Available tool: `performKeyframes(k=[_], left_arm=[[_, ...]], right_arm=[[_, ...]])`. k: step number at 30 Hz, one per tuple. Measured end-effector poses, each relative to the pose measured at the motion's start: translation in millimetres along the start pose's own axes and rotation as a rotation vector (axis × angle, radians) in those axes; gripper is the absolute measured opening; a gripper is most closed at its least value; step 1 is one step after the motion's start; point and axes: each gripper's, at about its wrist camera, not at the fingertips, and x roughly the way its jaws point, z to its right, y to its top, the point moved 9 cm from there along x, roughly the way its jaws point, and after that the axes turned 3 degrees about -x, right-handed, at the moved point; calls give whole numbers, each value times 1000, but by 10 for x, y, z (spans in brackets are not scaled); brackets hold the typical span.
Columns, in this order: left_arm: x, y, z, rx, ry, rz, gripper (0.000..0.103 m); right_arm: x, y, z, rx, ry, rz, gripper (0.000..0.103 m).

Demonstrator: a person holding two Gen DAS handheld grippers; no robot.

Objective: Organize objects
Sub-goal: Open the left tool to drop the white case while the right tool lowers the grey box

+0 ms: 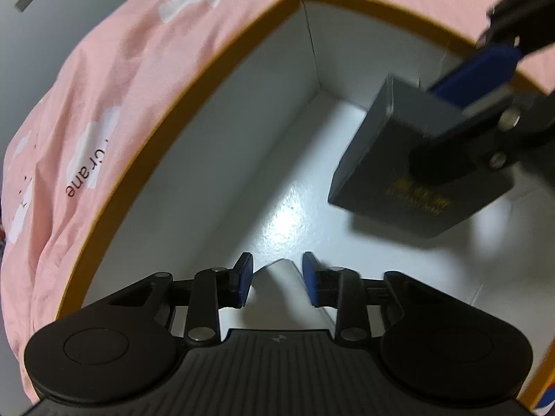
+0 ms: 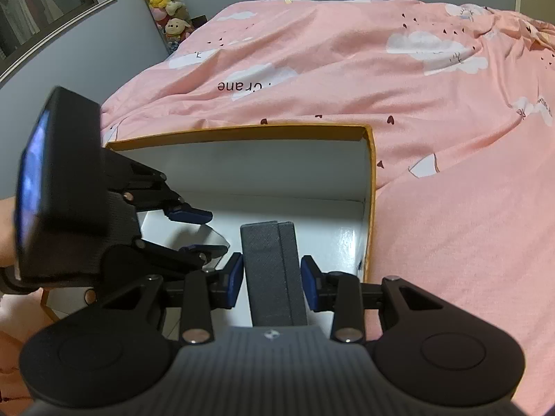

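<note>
Pink cloud-print bedding (image 2: 433,138) is carrying an open white box with an orange rim (image 2: 242,131). Right hand-held gripper (image 2: 271,279) is gripping a grey textured box (image 2: 272,270), hovering it inside the carton's right end. Left hand-held gripper (image 1: 276,279) is sitting narrow around something pale and glossy (image 1: 277,267); contact unclear. Risk: soft bedding tipping the carton, both grippers crowding together. Gold lettering on the grey box is blurring; the carton's near wall is hidden.
</note>
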Motion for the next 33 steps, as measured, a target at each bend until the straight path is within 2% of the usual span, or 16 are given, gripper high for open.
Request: performKeyframes(k=[11,15,18,20,26,30,33], left_arm=[[58,-184,-23,150,83,-68,25],[95,-299,-6,195,101,-91,14],[195,-470,3,239,131,-149,13],[207,-527,24,263,141,-133,13],[156,-517,135,245,85,-143,14],[-6,-467,314,149,-70,-122,14],[14,-459,356,71,-112,-166,13]], right_arm=[[75,-13,-65,5,30,-21,38],[72,-4,-87,5,38,-21,38],[61,-11,-92,13,49,-25,38],[55,-16,-87,18,52,-26,38],[61,-9,-101,28,68,-29,38],[80,-12,-124,28,77,-35,38],[117,-28,-154,28,84,-47,38]])
